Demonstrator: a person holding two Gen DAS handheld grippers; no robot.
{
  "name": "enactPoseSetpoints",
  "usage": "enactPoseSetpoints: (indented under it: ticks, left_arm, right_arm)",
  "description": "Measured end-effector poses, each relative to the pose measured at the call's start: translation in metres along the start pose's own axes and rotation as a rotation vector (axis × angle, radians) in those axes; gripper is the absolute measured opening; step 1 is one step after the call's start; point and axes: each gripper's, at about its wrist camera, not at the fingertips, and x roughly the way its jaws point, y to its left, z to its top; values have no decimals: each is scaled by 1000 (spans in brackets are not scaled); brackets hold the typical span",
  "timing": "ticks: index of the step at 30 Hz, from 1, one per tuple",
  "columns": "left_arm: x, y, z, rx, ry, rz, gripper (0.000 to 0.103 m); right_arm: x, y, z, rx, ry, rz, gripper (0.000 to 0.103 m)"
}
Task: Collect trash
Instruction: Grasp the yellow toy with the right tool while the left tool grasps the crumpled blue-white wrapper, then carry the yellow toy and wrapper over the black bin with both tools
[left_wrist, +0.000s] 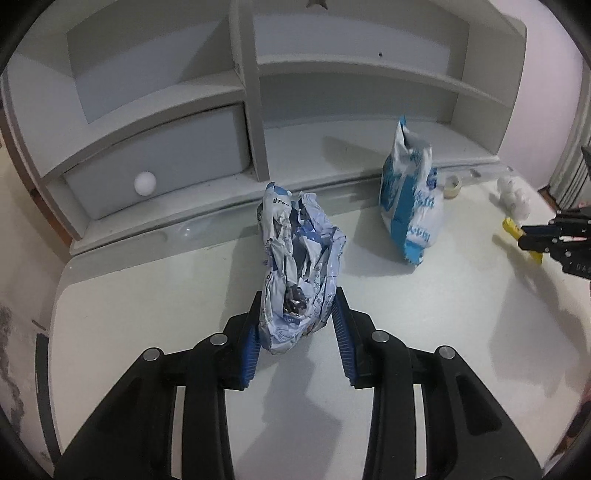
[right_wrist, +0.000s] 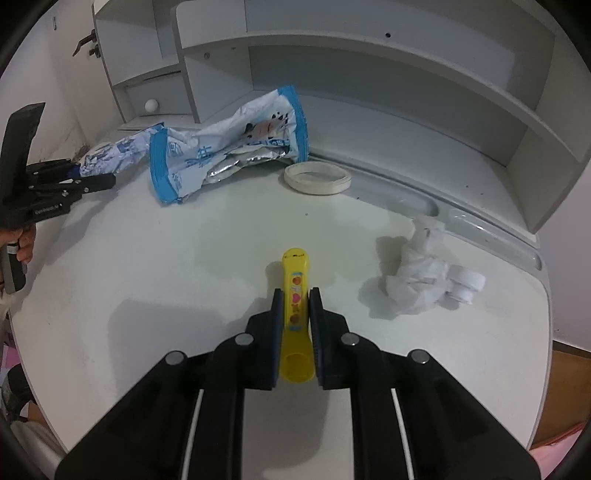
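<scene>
Trash is lying scattered over the white desk in front of the grey shelf unit, and both hands are gripping a piece each. Biggest of the loose pieces, the blue-and-white bag is resting untouched near the shelf base, between the two grippers, with the tape roll just beside it. The left gripper is squeezing the crumpled wrapper at its near end, jaws partly closed; the left pad is pressing the foil while the right pad is looking only just in contact, so it is probably worth closing a little firmer before lifting, since crushed foil is springy and slippery. The tissue wad is sitting right of centre, well apart from either gripper, waiting its turn. The right gripper is clamping the yellow tube narrowly along its middle, pads on both flat sides, and that hold is looking sound; lifting straight up and keeping the tube level should be stopping it from pivoting out. No bin is showing in either view.
</scene>
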Motion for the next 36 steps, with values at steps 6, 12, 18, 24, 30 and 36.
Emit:
enactPoseSetpoints:
  ticks: [6, 12, 18, 24, 30, 36]
  left_arm:
    - [-10, 2, -2, -2, -14, 10, 35]
    - [-16, -7, -8, 21, -14, 10, 35]
    - [-25, -22, -11, 49, -23, 0, 35]
    - [-37, -54, -14, 90, -30, -42, 35]
    - [-73, -151, -2, 242, -116, -207, 35]
    - [-105, -314, -9, 538, -151, -411, 35]
  right_arm:
    - [-15, 3, -8, -7, -22, -5, 14]
    - [-19, 5, -19, -8, -22, -5, 14]
    - [-28, 5, -33, 3, -32, -12, 14]
    - [-48, 1, -51, 12, -51, -28, 14]
    - [-114, -32, -91, 92, -140, -84, 14]
    - [-206, -94, -188, 294, -223, -189, 14]
